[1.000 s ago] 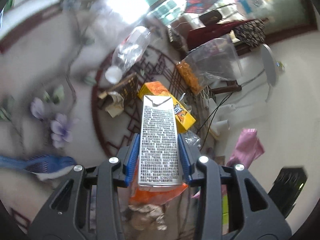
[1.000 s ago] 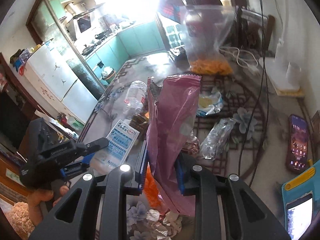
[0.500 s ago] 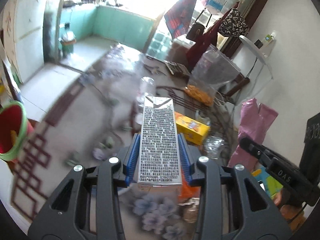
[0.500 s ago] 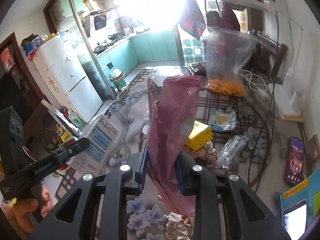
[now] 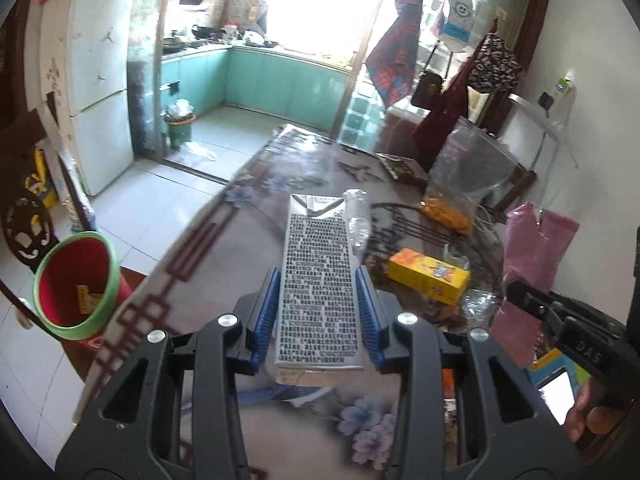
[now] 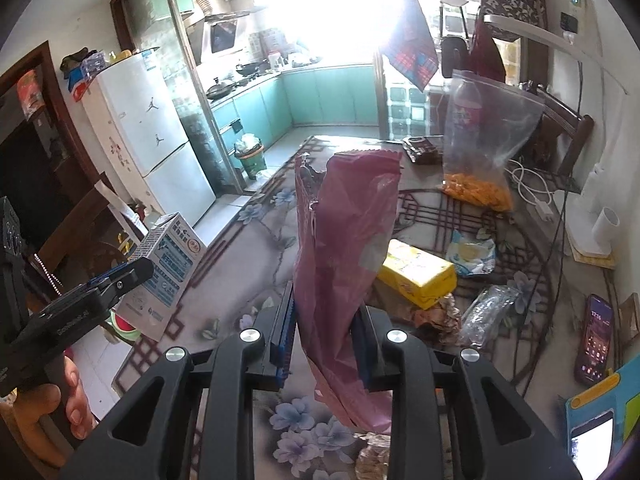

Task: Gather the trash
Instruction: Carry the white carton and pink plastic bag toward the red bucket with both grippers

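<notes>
Left gripper (image 5: 316, 312) is clamped on a drink carton (image 5: 318, 276), blue pads tight on both sides, carton held up off the table w/ its folded top pointing away. Right gripper (image 6: 326, 332) is pinching a torn pink snack wrapper (image 6: 344, 248), which stands up between the pads and blocks a good bit of the view behind it.

Below, on the floor by the table's left edge: red bin w/ green rim (image 5: 76, 280), open mouth up, a small yellow scrap inside.

Still on the patterned table (image 5: 208, 240): yellow box (image 6: 416, 274) lying flat, near the middle; clear plastic bottle (image 5: 358, 220) on its side just past the carton; crumpled clear wrapper (image 6: 486, 306) right of the box; small blue-yellow packet (image 6: 472, 256) behind that; zip bag w/ orange snacks (image 6: 480, 152) standing at the far side. Crumpled foil bits sit just in front of the yellow box.

Not trash: phone (image 6: 596, 338) at the right edge, white cable (image 6: 528, 188) by the far right.
</notes>
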`<state>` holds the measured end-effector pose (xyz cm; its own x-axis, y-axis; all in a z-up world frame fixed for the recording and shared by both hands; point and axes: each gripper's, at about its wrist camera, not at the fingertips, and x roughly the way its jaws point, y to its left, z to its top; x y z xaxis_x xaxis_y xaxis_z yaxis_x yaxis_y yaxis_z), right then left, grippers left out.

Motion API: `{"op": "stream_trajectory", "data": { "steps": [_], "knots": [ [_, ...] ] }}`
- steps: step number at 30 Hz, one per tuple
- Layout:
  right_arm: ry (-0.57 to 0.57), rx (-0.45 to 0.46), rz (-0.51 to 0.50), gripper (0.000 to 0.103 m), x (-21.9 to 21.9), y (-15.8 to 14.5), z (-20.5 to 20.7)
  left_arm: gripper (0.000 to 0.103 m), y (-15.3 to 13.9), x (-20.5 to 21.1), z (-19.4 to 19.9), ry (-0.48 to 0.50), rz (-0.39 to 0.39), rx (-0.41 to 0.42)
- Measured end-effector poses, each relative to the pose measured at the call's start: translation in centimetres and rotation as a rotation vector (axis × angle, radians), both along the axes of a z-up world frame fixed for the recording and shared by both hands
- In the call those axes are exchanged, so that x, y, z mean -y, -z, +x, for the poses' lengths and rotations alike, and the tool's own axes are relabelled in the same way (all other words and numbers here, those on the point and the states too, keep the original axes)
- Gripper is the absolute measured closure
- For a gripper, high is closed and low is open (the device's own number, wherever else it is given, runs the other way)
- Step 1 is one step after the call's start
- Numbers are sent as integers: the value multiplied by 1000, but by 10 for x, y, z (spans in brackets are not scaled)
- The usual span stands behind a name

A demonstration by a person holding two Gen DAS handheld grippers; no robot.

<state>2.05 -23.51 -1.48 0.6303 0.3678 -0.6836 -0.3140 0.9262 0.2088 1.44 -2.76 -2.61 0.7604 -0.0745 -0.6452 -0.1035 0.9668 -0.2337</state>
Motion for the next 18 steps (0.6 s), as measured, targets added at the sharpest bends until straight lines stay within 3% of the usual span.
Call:
{"op": "stream_trajectory", "data": {
  "steps": [18],
  "knots": [
    [-83, 13, -13, 78, -75, -2, 10, 66, 4, -78, -9, -103, 17, -26]
  ]
}}
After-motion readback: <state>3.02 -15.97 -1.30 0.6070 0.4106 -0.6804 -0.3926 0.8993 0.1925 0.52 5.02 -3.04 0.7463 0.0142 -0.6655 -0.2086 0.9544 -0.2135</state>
